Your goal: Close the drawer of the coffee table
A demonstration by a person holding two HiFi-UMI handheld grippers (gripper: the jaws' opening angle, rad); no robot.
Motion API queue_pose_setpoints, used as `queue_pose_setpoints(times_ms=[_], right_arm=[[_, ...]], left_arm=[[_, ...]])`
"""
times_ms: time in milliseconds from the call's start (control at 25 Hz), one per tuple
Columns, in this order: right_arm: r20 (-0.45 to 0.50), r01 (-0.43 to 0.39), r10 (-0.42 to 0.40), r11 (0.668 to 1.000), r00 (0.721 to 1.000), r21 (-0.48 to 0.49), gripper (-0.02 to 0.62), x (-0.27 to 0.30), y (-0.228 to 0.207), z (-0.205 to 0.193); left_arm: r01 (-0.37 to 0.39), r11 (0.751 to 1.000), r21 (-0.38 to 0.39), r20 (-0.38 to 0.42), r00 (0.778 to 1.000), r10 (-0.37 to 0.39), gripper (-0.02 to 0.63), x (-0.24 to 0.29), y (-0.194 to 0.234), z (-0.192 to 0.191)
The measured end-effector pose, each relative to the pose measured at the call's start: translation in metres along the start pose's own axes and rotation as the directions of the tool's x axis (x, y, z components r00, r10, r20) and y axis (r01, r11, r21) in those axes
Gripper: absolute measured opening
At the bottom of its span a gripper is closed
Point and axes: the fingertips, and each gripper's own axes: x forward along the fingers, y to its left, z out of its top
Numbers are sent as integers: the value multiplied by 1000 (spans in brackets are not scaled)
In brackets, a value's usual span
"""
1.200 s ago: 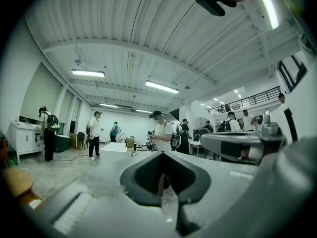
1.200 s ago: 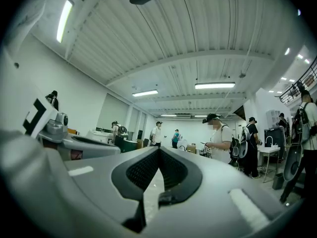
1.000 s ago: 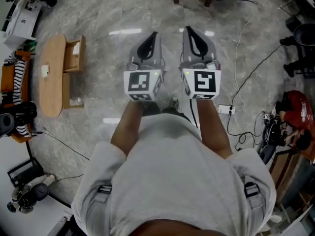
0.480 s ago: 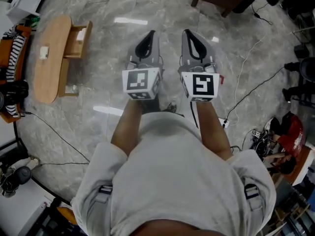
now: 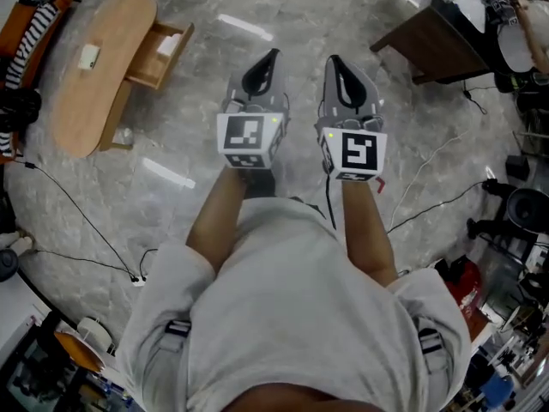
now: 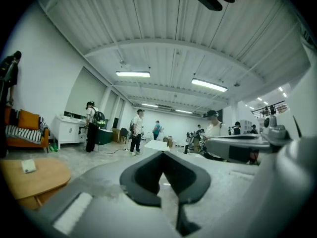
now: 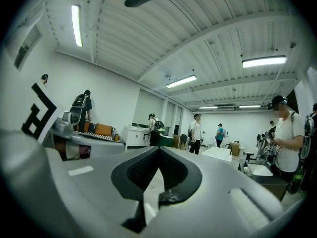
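Note:
The oval wooden coffee table (image 5: 94, 67) stands at the upper left of the head view, its drawer (image 5: 161, 51) pulled out toward the right. In the left gripper view the table top (image 6: 27, 177) shows at the lower left, with a small white card (image 6: 28, 166) on it. My left gripper (image 5: 268, 55) and right gripper (image 5: 334, 61) are held side by side in front of my chest, well to the right of the table. Both point level, both are shut, and nothing is between their jaws. In their own views the left gripper (image 6: 159, 155) and right gripper (image 7: 158, 150) face across the room.
A dark wooden desk (image 5: 433, 41) stands at the upper right. Cables (image 5: 81, 221) trail over the marble floor at left and right. An orange sofa with a striped cloth (image 5: 30, 24) lies beyond the table. Several people (image 6: 136, 130) stand far off in the hall.
The view has swung: the coffee table and drawer slid toward the upper left corner and tilted, and the dark desk came in at upper right. Both grippers stayed shut, side by side.

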Motion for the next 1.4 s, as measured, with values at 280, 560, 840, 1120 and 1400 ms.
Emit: queue_pose_setpoints(times_ms=[280,560,840,1120,1400], right_arm=[[12,-183,184,982,983,-45,6,105,75,20],[7,-374,375,926,927,-43,6,189,138,22],[-6,-563,563,826,826,-35,6,286,184,5],[41,-729,735,677,677,-101,6,375,208,21],[-49,-804,803,594,593,1,7,436,241,-27]], left_arm=[[-141,989,-49,-19,990,140,20,17,119,5],[-303,951,-55,-22,953,302,20,16,208,9],[-498,866,-55,-49,867,496,20,30,301,3],[-668,743,-40,-93,743,663,20,55,365,0],[-771,635,-54,-181,633,753,20,33,415,-33]])
